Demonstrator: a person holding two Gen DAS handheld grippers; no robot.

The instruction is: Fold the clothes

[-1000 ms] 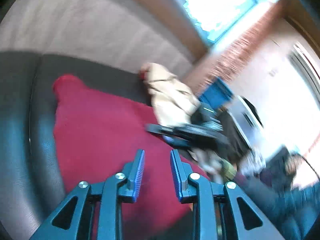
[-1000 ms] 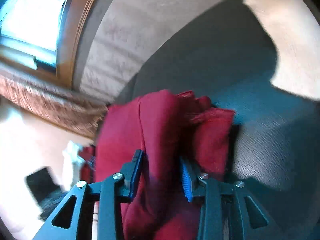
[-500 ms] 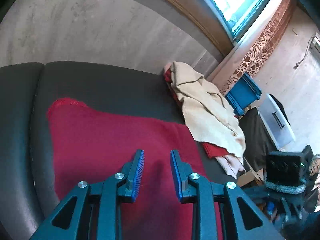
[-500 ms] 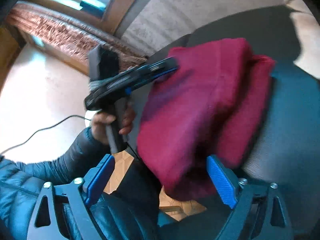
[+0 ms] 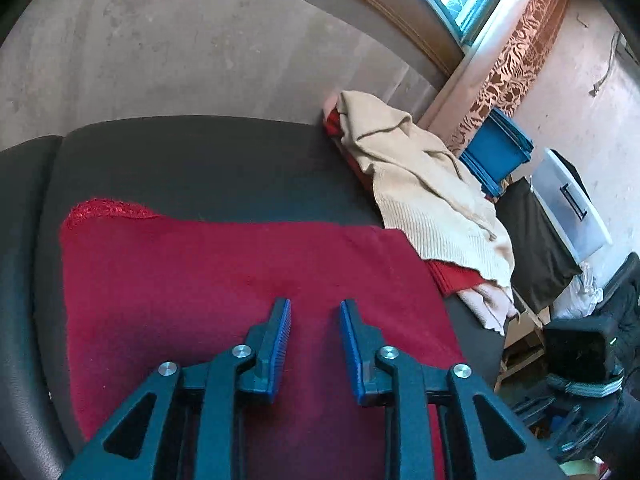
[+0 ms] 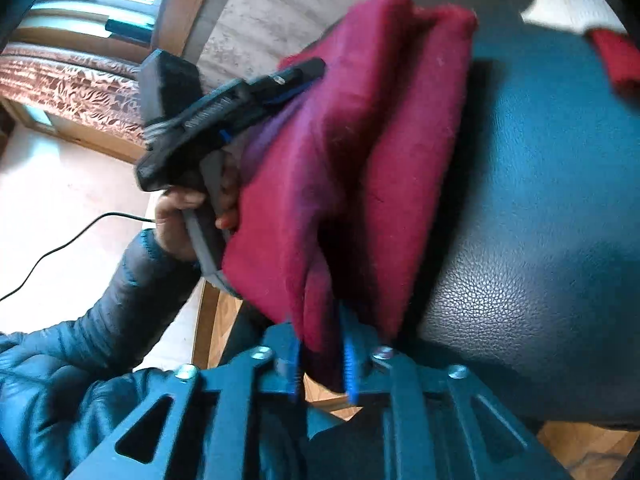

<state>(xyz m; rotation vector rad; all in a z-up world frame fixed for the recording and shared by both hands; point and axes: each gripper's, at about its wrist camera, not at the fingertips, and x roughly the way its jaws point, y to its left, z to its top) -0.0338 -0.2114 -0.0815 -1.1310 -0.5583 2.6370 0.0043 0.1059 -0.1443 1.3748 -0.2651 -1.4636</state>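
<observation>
A dark red garment lies folded flat on the black leather sofa seat. My left gripper hovers just over its near middle, jaws parted, nothing between them. In the right wrist view the same red garment shows as layered folds, its near edge hanging off the seat front. My right gripper is closing, and that hanging edge sits pinched between its blue pads. The left gripper reaches over the garment's far side, held by a person's hand.
A beige knit sweater lies heaped over other red clothes at the seat's right end. Beyond it stand a blue crate and a clear lidded box. A cable runs across the pale floor. The grey sofa back rises behind.
My right gripper let go of the red garment, spread wide, then came in on its hanging near edge. My left gripper shifted across the garment and now points at its middle.
</observation>
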